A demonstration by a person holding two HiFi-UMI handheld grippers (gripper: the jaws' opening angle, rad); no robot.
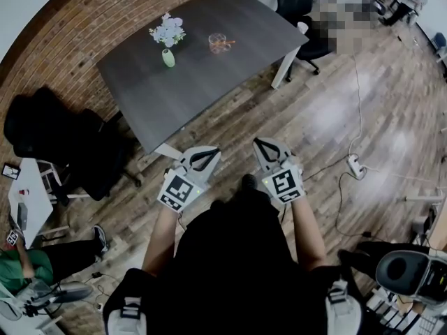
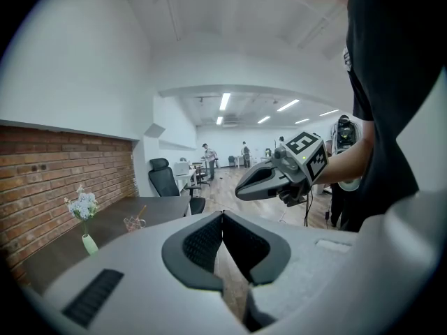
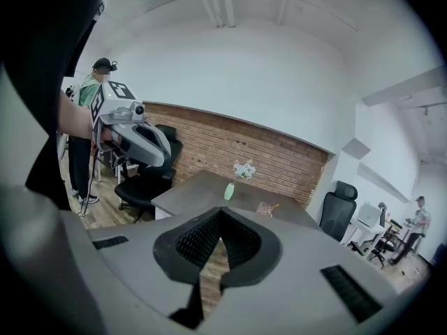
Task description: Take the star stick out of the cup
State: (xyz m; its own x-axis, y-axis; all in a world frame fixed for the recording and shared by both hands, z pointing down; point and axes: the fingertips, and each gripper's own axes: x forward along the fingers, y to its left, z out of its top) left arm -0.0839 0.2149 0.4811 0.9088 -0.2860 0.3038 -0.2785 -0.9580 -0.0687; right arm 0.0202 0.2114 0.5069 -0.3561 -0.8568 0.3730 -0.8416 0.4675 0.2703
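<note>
Hanging well apart from the cup (image 1: 219,43), the left tool (image 1: 204,156) and right tool (image 1: 265,147) sit closed on nothing.

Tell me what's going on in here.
A person stands on the wooden floor, some way back from the dark table, holding a tool in each hand. The left tool and the right tool are both shut with nothing between their jaws. On the table, the clear cup has the stick in it, with a small vase of flowers nearby. Neither tool is near the cup, so the job has not yet begun.
</note>
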